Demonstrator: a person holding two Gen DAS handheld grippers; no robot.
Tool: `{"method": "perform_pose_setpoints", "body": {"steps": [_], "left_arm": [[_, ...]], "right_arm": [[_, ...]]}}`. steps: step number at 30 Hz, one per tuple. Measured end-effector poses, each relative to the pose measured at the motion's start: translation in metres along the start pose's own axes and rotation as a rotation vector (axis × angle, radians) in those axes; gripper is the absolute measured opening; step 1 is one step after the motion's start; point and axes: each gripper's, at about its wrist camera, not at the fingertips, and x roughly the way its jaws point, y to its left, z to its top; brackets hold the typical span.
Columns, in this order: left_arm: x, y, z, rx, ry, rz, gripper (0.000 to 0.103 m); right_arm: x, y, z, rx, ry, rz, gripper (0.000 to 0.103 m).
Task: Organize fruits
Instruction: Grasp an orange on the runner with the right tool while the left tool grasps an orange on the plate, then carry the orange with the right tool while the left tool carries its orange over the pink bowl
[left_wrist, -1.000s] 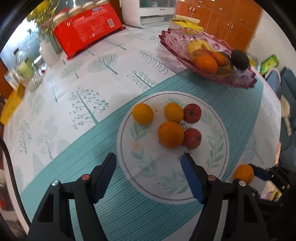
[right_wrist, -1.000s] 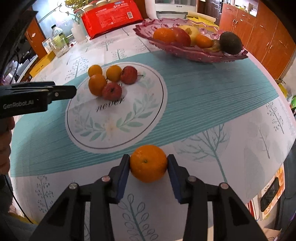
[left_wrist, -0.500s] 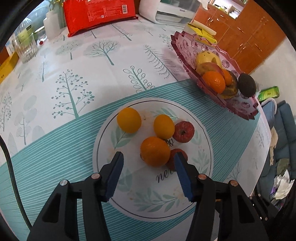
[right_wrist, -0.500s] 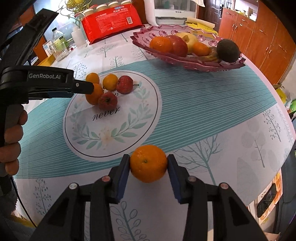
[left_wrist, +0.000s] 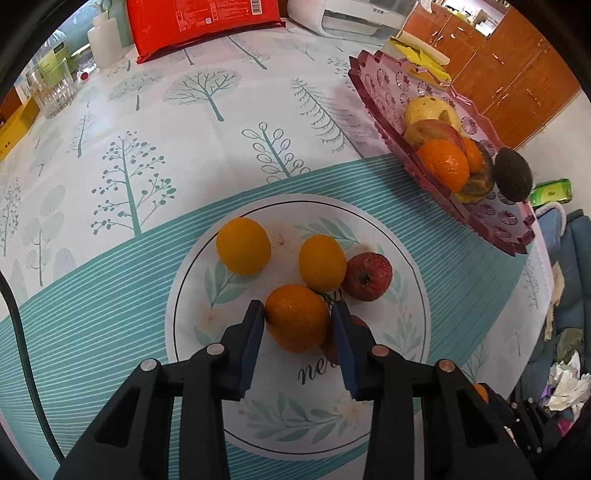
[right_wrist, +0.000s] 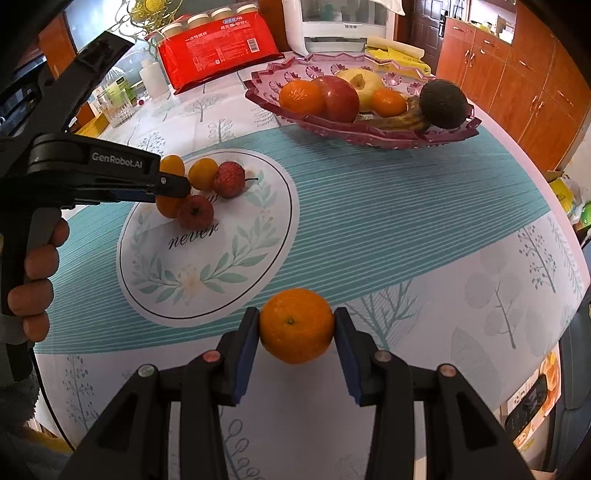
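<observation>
On the round leaf-print mat (left_wrist: 280, 424) lie two yellow-orange fruits (left_wrist: 243, 251), two small red apples (left_wrist: 367, 271) and an orange (left_wrist: 295, 326). My left gripper (left_wrist: 298, 314) points down over that orange; its jaws are closing, and both blue pads touch the orange's sides. Seen from the right wrist, the left gripper (right_wrist: 177, 186) hides part of the group. My right gripper (right_wrist: 296, 332) is shut on another orange (right_wrist: 295, 321), low over the white tablecloth near the table's front edge. A pink glass fruit dish (right_wrist: 369, 136) with several fruits stands at the back.
A red packet (left_wrist: 199, 22), a drinking glass (left_wrist: 51, 88) and a white appliance (right_wrist: 332, 26) stand at the far side of the table. Wooden cupboards (right_wrist: 517, 85) line the right. A person's hand (right_wrist: 37, 280) grips the left handle.
The left gripper has dropped toward the fruit group, rolled a little, and narrowed its jaws from wide apart to both sides of the orange. The right gripper with its orange has stayed put.
</observation>
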Motion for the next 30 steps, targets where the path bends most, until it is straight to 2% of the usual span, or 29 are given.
{"method": "perform_pose_setpoints", "body": {"steps": [18,25,30], "left_arm": [[-0.002,-0.005,-0.003,-0.03,0.007,0.046,0.034],[-0.04,-0.021,-0.005,-0.005,-0.075,0.085,0.034],[-0.068,-0.035,0.005,-0.014,-0.143,0.067,0.034]], "right_arm": [[-0.007,-0.015,0.015,-0.059,-0.038,0.029,0.041],[-0.023,-0.019,0.03,-0.094,-0.092,0.051,0.041],[-0.039,-0.023,0.047,-0.116,-0.149,0.062,0.041]]}}
